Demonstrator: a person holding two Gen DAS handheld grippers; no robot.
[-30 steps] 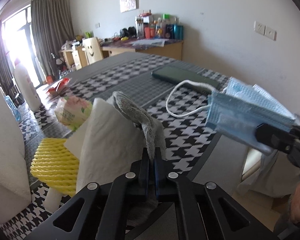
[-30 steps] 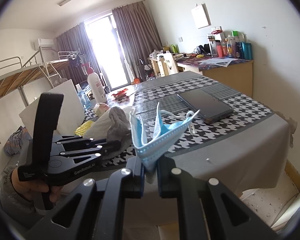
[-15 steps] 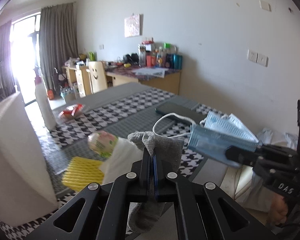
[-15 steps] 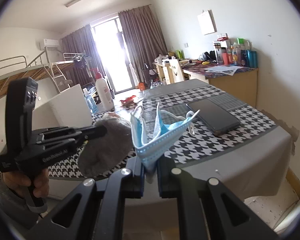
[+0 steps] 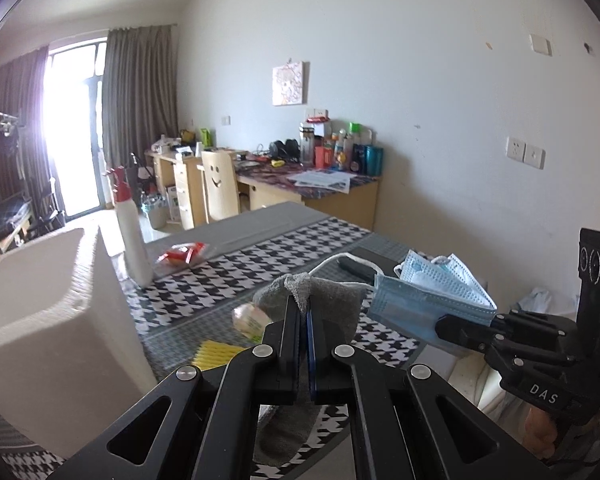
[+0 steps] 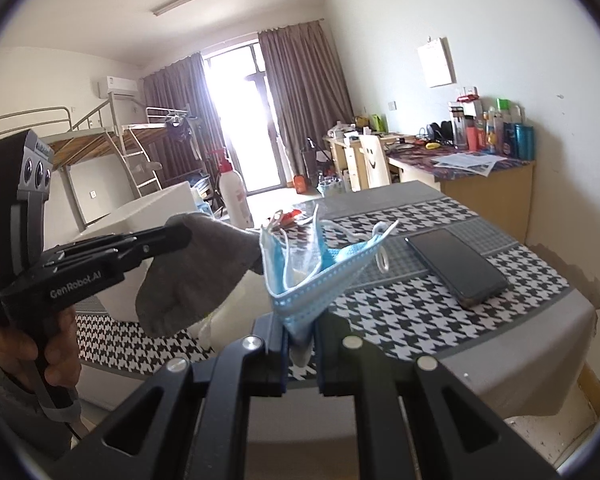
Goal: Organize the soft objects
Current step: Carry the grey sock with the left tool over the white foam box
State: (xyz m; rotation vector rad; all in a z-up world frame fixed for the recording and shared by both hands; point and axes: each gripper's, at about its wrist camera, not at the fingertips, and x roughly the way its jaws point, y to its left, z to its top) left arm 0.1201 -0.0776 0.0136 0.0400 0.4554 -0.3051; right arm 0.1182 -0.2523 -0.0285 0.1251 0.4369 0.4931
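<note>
I've lifted the limp grey knit sock (image 5: 332, 304), pinched in my left gripper (image 5: 304, 320), off the table while my right gripper (image 6: 300, 332) clamps the pleated blue face mask (image 6: 312, 276); neither is stowed yet.

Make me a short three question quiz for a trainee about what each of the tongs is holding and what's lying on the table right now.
1. True or false: the left tongs are shut on a grey sock.
2. What do the right tongs hold? A) a yellow sponge B) a blue face mask C) a white bottle
3. Fill in: the dark flat thing lying on the checked tablecloth near the wall is a ____.

Key: 1 true; 2 B; 3 phone.
</note>
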